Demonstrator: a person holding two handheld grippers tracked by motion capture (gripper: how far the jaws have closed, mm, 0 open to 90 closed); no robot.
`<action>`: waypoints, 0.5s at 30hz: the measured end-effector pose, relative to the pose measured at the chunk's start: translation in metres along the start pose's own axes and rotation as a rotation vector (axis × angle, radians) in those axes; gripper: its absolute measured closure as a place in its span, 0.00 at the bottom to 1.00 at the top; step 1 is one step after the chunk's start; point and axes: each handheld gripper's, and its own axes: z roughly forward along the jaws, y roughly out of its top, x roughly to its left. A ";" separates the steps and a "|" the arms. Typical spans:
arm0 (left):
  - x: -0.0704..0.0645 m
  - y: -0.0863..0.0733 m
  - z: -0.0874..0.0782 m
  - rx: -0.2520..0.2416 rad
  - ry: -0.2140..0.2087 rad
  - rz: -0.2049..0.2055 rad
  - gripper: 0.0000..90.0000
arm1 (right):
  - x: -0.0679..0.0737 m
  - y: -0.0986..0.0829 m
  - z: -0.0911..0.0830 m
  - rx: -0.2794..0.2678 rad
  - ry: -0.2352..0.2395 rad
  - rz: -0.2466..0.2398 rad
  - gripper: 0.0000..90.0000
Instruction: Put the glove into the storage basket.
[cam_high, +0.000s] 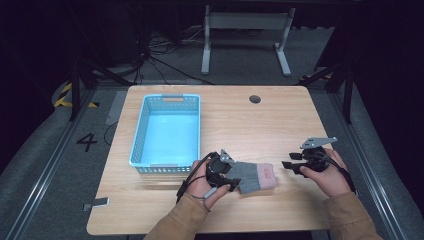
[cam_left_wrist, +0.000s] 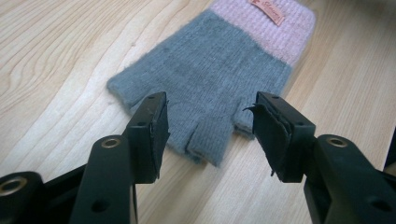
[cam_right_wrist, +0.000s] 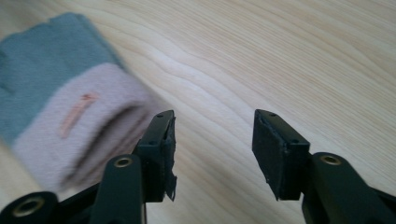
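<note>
A: Looking at the table (cam_high: 280, 120), I see the fingerless glove (cam_high: 252, 176) lying flat on the wood, near the front edge, between the two hands. Why is the left gripper (cam_high: 234, 184) so close to it?

B: It is placed at the grey finger end. In the left gripper view the jaws stand apart, one on each side of the short finger stubs, and nothing is between them yet. I think the person aligns them so that a closing would pinch that edge of the glove (cam_left_wrist: 210, 74).

A: And the right gripper (cam_high: 290, 165)?

B: It is also open and holds nothing. It hovers just beside the pink cuff (cam_right_wrist: 79, 126), with its jaws over bare wood. The cuff opening faces this gripper, so I judge it is ready to take the other end.

A: Why is the blue basket (cam_high: 141, 127) standing there?

B: It is empty and sits to the left of the glove, just behind the left hand. Probably it is where the glove should go, but this is only my guess.
</note>
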 end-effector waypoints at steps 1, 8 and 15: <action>0.000 0.000 0.001 0.001 -0.001 0.002 0.51 | -0.003 -0.002 0.002 -0.002 -0.010 0.003 0.54; -0.002 0.007 0.008 0.000 -0.001 0.012 0.43 | -0.015 -0.009 0.000 -0.013 -0.030 0.036 0.54; -0.001 0.016 0.015 -0.016 0.008 0.005 0.36 | -0.016 -0.008 -0.005 -0.029 -0.019 0.054 0.56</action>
